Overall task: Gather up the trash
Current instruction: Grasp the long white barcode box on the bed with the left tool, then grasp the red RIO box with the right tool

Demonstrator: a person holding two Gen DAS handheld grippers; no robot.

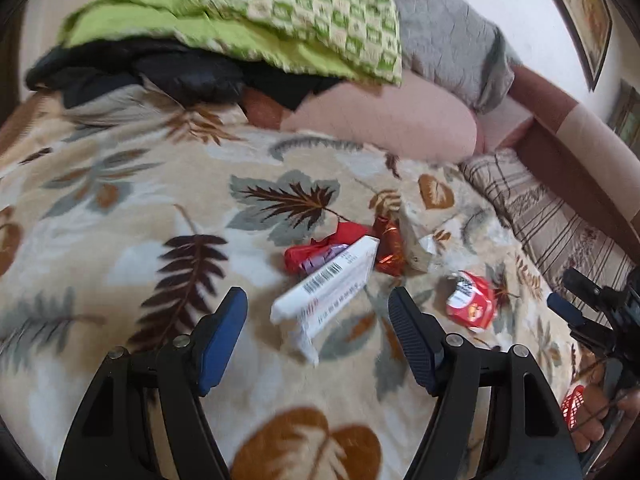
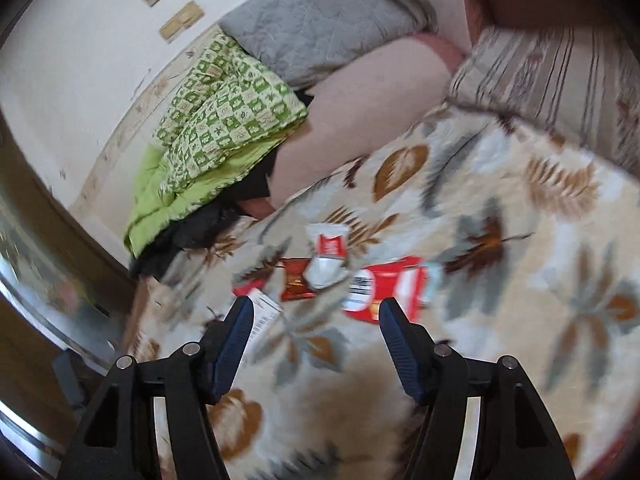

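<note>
Trash lies on a leaf-patterned blanket (image 1: 120, 208). In the left wrist view a white carton with a barcode (image 1: 324, 284) lies just beyond my open left gripper (image 1: 318, 300). Behind it are a red wrapper (image 1: 316, 250), a copper foil wrapper (image 1: 390, 246) and a beige box (image 1: 416, 236). A red-and-white packet (image 1: 470, 300) lies to the right. My right gripper (image 1: 576, 300) shows at the right edge. In the right wrist view my right gripper (image 2: 316, 312) is open above the blanket, with the red packet (image 2: 384, 288), a foil wrapper (image 2: 294, 280) and a white-red wrapper (image 2: 326, 256) just beyond it.
A green patterned quilt (image 1: 280, 12), dark clothing (image 1: 160, 72), a grey pillow (image 1: 448, 36) and a pink bolster (image 1: 392, 120) lie at the head of the bed. A striped sheet (image 1: 552, 220) and a wooden bed frame (image 1: 580, 152) run along the right.
</note>
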